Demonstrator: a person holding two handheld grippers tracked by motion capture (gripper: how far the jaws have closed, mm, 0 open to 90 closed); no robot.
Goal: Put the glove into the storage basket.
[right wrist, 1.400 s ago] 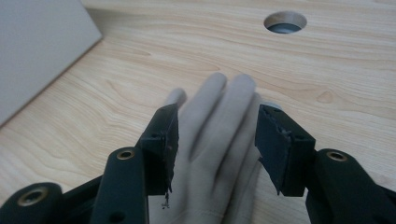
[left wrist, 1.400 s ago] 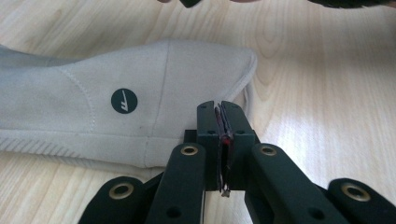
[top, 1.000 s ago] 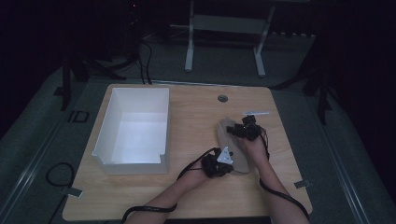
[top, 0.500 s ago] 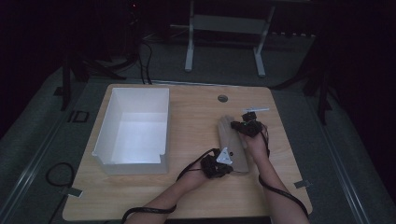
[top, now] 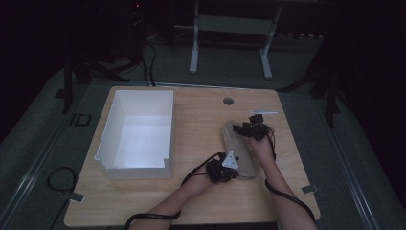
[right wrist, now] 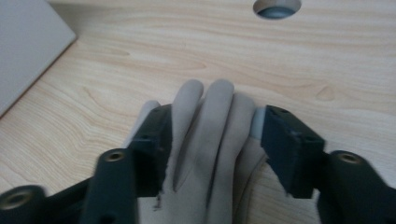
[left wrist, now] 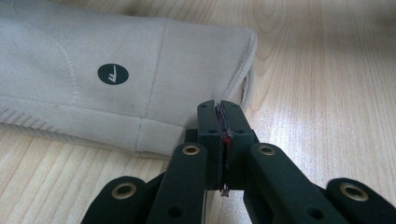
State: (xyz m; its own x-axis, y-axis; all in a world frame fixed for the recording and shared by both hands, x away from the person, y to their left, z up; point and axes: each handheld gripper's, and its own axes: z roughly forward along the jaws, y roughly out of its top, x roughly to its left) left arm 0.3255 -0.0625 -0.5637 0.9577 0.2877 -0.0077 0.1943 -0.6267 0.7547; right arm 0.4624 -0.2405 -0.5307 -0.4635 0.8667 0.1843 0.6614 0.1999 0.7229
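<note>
I am looking down on a wooden counter (top: pixel 191 206) in a dim room, with a beige glove (top: pixel 238 149) lying flat on its right half. The glove is lying lengthwise, fingers pointing away from me, cuff toward me. To its left, well apart, an open white box (top: pixel 135 135) is sitting on the counter.

My left gripper (top: pixel 225 168) is sitting at the cuff end. In the left gripper view (left wrist: pixel 220 122) its jaws are pressed tight together at the glove's cuff corner, and I cannot tell whether any fabric is pinched between them. A small dark round logo (left wrist: pixel 113 73) is showing on the glove there.

My right gripper (top: pixel 252 129) is sitting at the finger end. In the right gripper view (right wrist: pixel 212 140) its jaws are standing apart, straddling the glove's fingers (right wrist: pixel 208 121), one jaw on each side, not clenched. The fingertips are poking out beyond the jaws, and the rest of the glove is cut off below.

A round cable hole (top: pixel 228 101) is sitting in the counter beyond the glove. A small pale object (top: pixel 263 112) near the far right edge is too dim to identify.
</note>
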